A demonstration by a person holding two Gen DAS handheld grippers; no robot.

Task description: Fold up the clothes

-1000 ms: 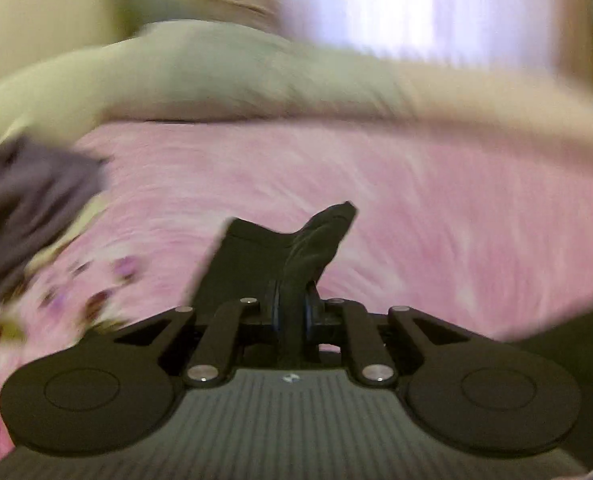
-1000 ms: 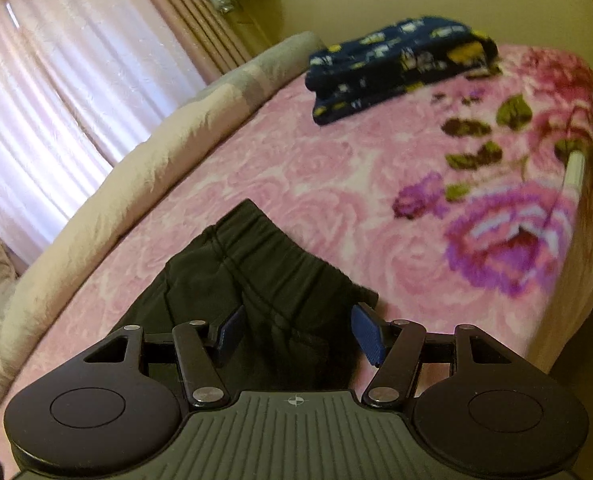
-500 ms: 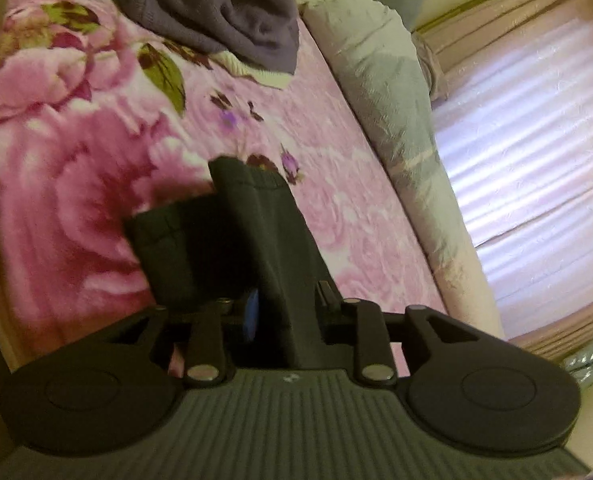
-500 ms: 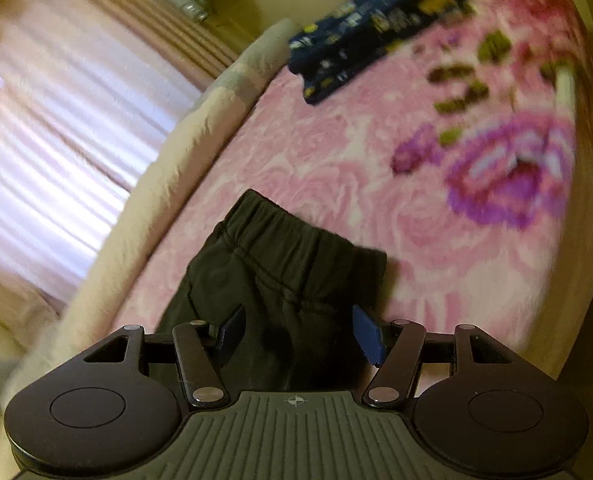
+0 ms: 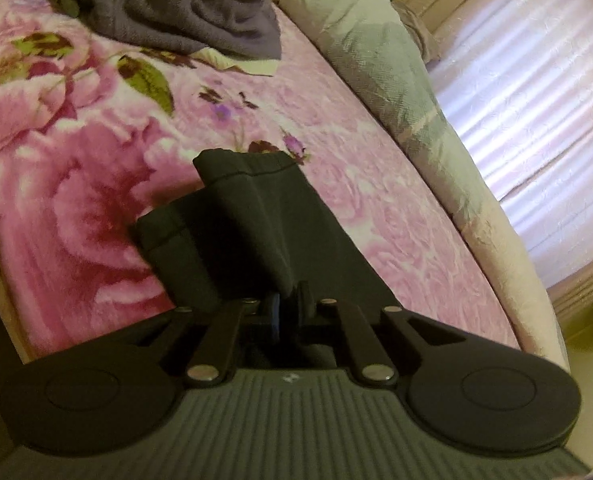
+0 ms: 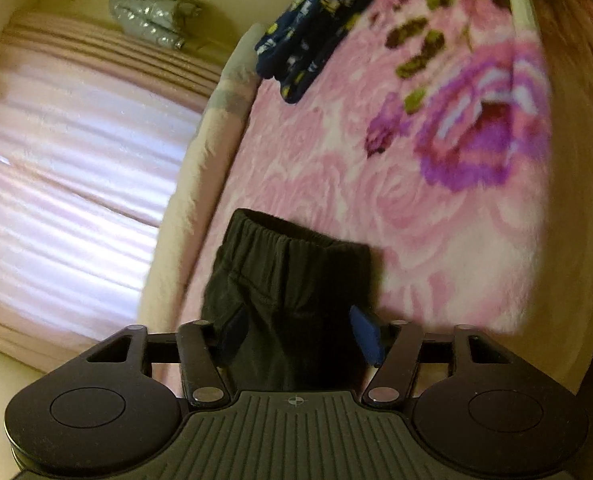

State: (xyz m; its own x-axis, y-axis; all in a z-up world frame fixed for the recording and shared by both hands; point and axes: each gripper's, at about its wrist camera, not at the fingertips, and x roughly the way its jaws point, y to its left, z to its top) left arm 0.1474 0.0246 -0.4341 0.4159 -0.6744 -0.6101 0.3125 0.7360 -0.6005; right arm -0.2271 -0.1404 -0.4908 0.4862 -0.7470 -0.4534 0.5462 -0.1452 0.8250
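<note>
**Black trousers pinched on the floral bed**

On the pink rose-patterned plush blanket (image 5: 76, 208), a pair of black knit trousers (image 5: 256, 216) lies partly folded, its elastic waistband (image 6: 296, 236) bunched at the end nearer the navy printed garment (image 6: 316, 12). The left gripper (image 5: 288, 308) is clamped tight on a raised fold of the trousers. The right gripper (image 6: 298, 334) has just been closing; its blue pads (image 6: 366, 334) stand either side of the trousers' cloth, though whether they press it is unclear. Beyond the trousers' far hem sits a heaped grey-purple towel (image 5: 184, 4). A rolled cream-and-grey quilt (image 5: 396, 80) edges the blanket beside the pink curtain (image 5: 536, 92).
</note>
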